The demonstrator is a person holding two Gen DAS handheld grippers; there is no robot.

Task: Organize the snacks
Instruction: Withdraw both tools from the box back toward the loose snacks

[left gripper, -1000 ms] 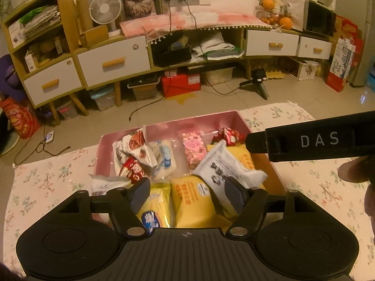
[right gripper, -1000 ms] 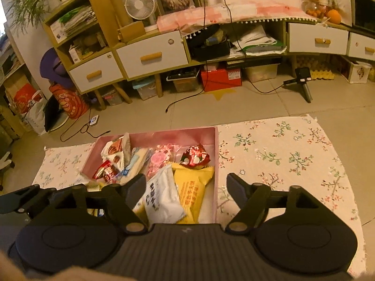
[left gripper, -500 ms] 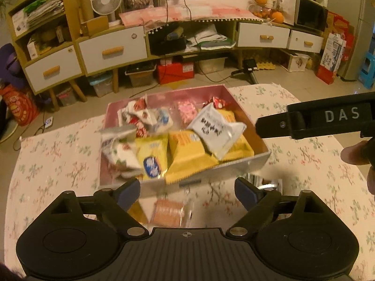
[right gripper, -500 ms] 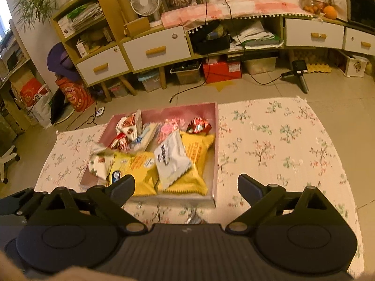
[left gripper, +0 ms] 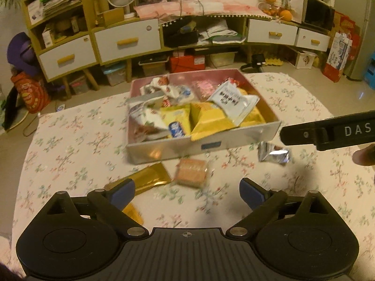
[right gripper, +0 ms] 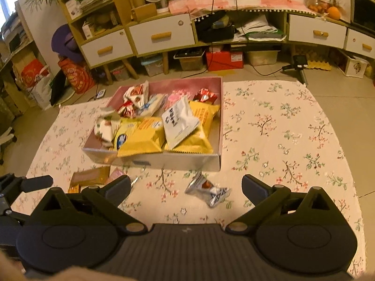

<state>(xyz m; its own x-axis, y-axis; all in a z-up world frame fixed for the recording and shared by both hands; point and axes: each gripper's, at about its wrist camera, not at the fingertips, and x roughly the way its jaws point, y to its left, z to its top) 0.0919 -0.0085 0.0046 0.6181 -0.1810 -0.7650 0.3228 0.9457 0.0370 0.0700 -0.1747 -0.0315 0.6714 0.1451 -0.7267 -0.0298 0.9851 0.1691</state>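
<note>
1. On the floral cloth (right gripper: 276, 126) a box (right gripper: 178, 161) is seen, well filled with snack packets; yellow bags (right gripper: 140, 138) and a white packet (right gripper: 179, 121) lie on top.
2. Just in front of the box, loose snacks remain on the cloth: a silver packet (right gripper: 207, 190), a gold packet (left gripper: 150, 179) and a pink one (left gripper: 191, 169).
3. The left gripper (left gripper: 187, 190) is spread wide and nothing is held; its jaws have just been opening, with only cloth and the pink packet's near edge seen between them.
4. The right gripper (right gripper: 186, 188) is likewise spread wide and empty, its jaws also having just been opening; the silver packet lies between the fingers in its view, untouched as far as can be told.
5. The step in hand is judged to be the pickup of the loose packets. Each should be approached from above, straddled across its narrow width, and pinched at the body rather than the slippery seam.
6. Light pressure is advised, since the contents may crush.
7. Once lifted, packets are best laid flat in the box's free space.
8. "DAS" is read in white on the right gripper's finger in the left view; print on the white packet cannot be made out.
</note>
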